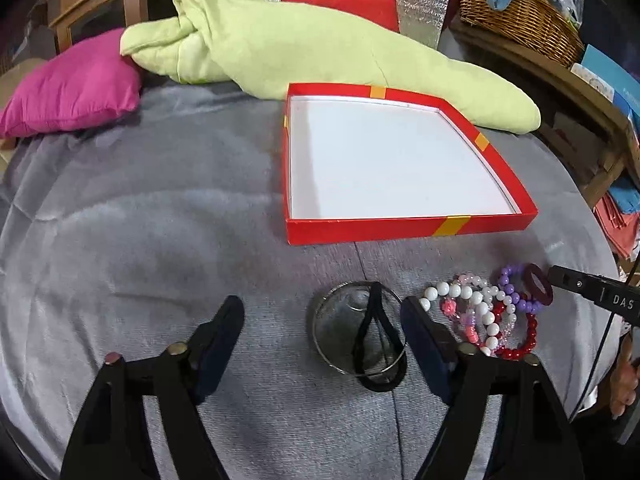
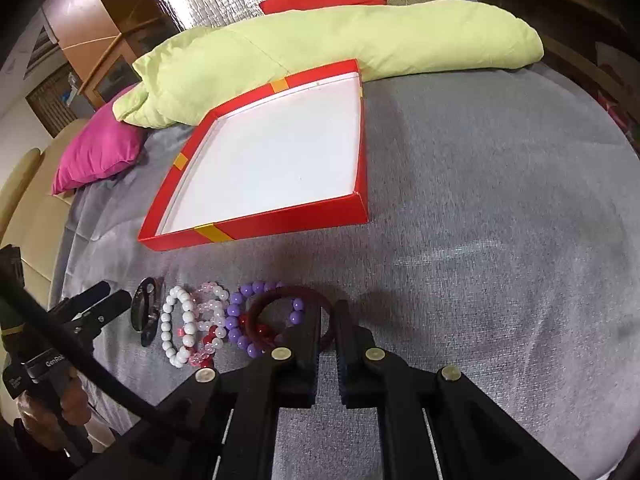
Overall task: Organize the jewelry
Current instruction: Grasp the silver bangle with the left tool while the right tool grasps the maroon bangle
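A shallow red box with a white inside lies on the grey bedspread, also in the right wrist view. In front of it lie a thin metal bangle with a black hair tie across it, and white, purple, pink and red bead bracelets. My left gripper is open, its fingers either side of the metal bangle without touching it. My right gripper is shut on the rim of a dark red bangle that rests over the purple beads. The left wrist view shows that gripper and its bangle at the right.
A long pale green pillow lies behind the box, with a magenta cushion at the back left and a red cushion behind. A wicker basket sits on a wooden shelf on the right. A hand holds the left gripper.
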